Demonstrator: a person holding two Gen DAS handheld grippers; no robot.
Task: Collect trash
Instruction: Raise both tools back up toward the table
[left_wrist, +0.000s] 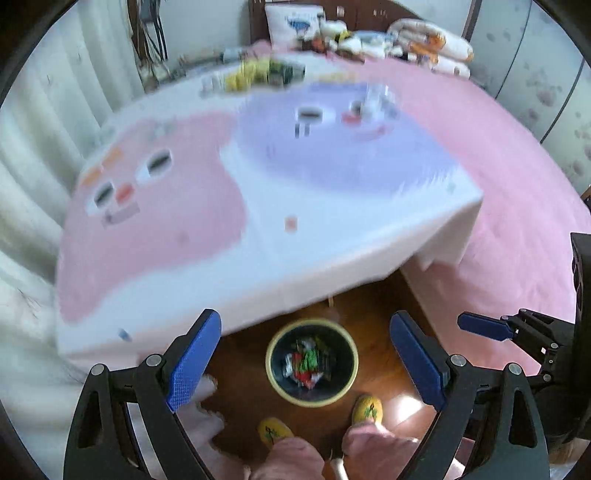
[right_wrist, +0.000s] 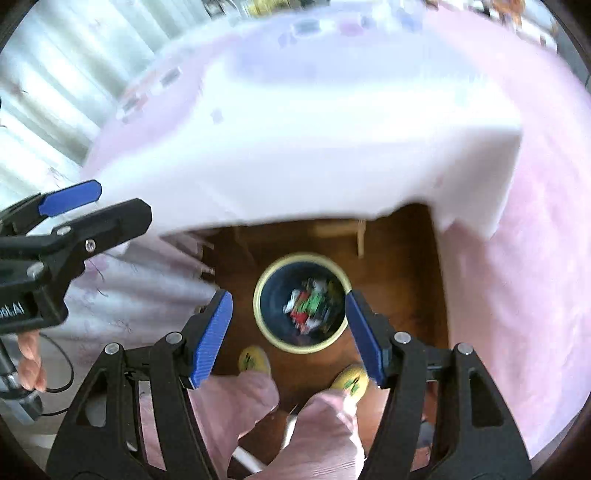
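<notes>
Blue pads on the left gripper (left_wrist: 306, 363) stand wide apart with nothing between them, and the right gripper (right_wrist: 289, 336) is spread just as wide, also empty. Below both, on the brown wooden floor (right_wrist: 402, 280), sits the bin (right_wrist: 302, 302), a dark bowl with a pale yellow rim, holding a heap of red, green and white wrappers (right_wrist: 308, 306). It stands near the person's yellow slippers (left_wrist: 366, 408), just beyond the table (left_wrist: 258, 236) edge. Blur smears everything, so any scraps left on the cloth could be misjudged and missed.
</notes>
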